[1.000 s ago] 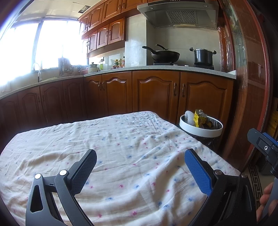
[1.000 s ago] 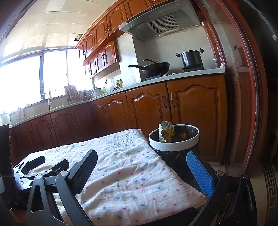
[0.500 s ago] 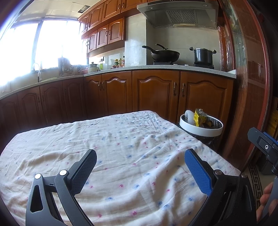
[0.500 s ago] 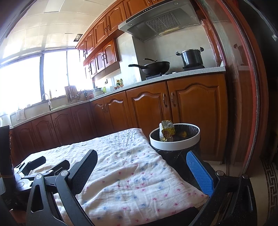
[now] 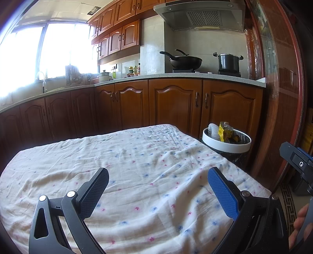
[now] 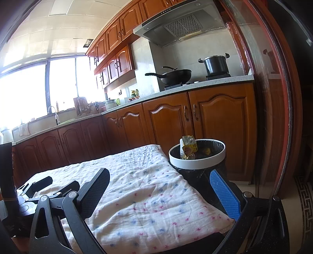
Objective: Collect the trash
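Likely light and crinkly, the yellow wrapper (image 6: 189, 145) poking from the trash bin (image 6: 197, 160) suits a pinch at its top edge, while the left gripper (image 5: 158, 183) and right gripper (image 6: 160, 184) gape wide, both empty.

Spread over the table: a cloth (image 5: 148, 172), reaching to the far edge. Just beyond the far right corner, on the floor: a trash bin (image 5: 227, 143), with a wrapper (image 5: 223, 131) and a foam net (image 5: 212, 130) standing inside at its left rim. Behind both, along the wall: base cabinets (image 5: 176, 105) under a countertop (image 5: 195, 75). On the countertop, a wok (image 5: 184, 61) left of a pot (image 5: 228, 62), both beneath a range hood (image 5: 199, 14). Far left, below the window: a faucet (image 5: 42, 81).
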`<state>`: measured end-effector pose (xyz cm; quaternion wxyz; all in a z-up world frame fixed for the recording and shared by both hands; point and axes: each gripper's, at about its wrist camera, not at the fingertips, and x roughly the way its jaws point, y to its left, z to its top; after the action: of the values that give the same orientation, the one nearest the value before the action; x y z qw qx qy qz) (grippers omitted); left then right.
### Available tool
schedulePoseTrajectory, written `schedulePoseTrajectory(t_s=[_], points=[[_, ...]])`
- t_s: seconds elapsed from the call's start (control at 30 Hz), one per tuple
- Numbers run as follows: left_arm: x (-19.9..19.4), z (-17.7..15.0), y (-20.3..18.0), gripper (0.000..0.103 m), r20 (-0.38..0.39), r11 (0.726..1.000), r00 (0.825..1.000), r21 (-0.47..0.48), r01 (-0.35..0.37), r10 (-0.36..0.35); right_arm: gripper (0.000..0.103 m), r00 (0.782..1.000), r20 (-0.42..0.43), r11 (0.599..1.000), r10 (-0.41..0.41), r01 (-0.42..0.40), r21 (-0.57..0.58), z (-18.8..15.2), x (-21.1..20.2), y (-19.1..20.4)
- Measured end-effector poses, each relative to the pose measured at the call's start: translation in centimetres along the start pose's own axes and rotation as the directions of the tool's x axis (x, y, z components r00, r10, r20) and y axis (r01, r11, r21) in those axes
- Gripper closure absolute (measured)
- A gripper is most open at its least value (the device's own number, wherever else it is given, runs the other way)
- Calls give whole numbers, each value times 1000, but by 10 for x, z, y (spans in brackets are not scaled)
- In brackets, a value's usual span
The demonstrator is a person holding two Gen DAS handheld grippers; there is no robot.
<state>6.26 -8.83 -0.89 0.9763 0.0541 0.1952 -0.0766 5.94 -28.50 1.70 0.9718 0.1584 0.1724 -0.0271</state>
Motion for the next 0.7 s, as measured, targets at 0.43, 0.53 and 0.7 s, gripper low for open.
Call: schedulePoseTrajectory(t_s=[0.43, 0.53, 0.7], points=[[1, -1, 0, 1, -1, 1000, 1000, 1, 2, -2, 0, 1000, 0, 1000, -2, 2, 1, 0, -1, 1], [2, -2, 1, 1, -2, 1000, 1000, 1, 3, -3, 0, 1000, -1, 1000, -1, 1, 1, -1, 0, 1], [2, -2, 0, 1, -4, 1000, 1000, 2, 3, -3, 0, 1000, -2, 1000, -1, 1, 1, -1, 0, 2]])
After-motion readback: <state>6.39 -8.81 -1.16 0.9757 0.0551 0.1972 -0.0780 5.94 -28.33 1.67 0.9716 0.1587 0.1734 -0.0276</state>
